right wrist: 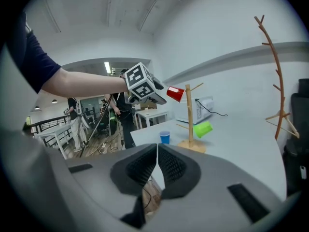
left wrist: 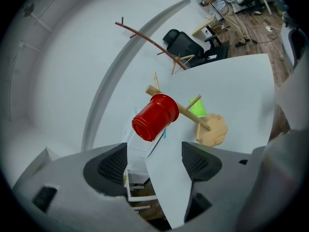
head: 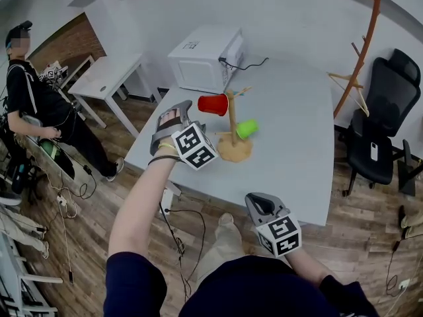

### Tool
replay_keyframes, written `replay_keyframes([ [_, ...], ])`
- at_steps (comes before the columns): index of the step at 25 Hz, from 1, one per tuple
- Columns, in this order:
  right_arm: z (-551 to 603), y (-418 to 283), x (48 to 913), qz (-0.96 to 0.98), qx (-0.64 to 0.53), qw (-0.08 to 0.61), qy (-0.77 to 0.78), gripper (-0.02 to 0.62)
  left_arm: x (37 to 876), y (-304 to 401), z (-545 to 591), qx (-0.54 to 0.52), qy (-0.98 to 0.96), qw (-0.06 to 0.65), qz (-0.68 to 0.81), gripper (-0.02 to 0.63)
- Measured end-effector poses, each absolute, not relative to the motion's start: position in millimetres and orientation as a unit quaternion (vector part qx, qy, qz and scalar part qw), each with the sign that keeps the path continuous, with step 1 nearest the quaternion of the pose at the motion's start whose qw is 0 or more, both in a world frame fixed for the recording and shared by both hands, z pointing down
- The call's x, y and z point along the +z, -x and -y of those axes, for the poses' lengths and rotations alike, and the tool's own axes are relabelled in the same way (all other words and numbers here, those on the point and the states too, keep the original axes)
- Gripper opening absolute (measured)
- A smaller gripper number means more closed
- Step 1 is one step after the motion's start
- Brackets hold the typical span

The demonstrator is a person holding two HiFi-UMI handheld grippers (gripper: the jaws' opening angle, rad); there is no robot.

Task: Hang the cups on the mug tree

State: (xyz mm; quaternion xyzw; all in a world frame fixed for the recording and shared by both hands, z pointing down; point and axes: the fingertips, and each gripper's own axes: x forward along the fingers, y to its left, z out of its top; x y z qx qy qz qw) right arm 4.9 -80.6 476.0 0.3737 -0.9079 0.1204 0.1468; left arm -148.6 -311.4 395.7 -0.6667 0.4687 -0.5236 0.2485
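Fingers (left wrist: 112,167) of the left gripper (left wrist: 154,151) are gaping empty, apparently because the red cup (left wrist: 155,116) is hanging unaided on the mug tree (left wrist: 212,129); the near right gripper (right wrist: 158,151) is idling, closed on nothing.

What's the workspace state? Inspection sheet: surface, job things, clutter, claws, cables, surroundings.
Surface: grey table, no spills seen.
Job's things: mug tree upright; red cup on an upper peg; green cup on a lower peg; blue cup standing on the table, unhung.
Clutter: microwave at the table's far edge.
Grippers: left claw open, empty, pointed at the red cup; right claw shut, empty.
Cables: black microwave cable on the table; loose cables on the floor.
Surroundings: office chair, wooden coat stand, small white table, a person standing.
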Motion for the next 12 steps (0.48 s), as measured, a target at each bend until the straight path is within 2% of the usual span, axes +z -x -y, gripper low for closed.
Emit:
replay_keyframes([
  [8,82.0,3.7,476.6,0.913,0.12,0.15,-0.361,0.032,411.1,164.7,298.5,-0.513,0.677,0.201,-0.488,0.343],
  [9,82.3,5.0,477.1,0.913,0.121,0.15,-0.359,0.032,411.3,165.7,296.9,-0.505,0.679,0.197,-0.495,0.304],
  [11,83.0,8.1,477.8,0.914,0.122,0.151,-0.356,0.032,409.5,168.4,294.1,-0.487,0.68,0.196,-0.512,0.185],
  [12,83.2,9.7,478.0,0.915,0.122,0.152,-0.354,0.032,409.0,169.9,292.7,-0.479,0.68,0.197,-0.519,0.162],
])
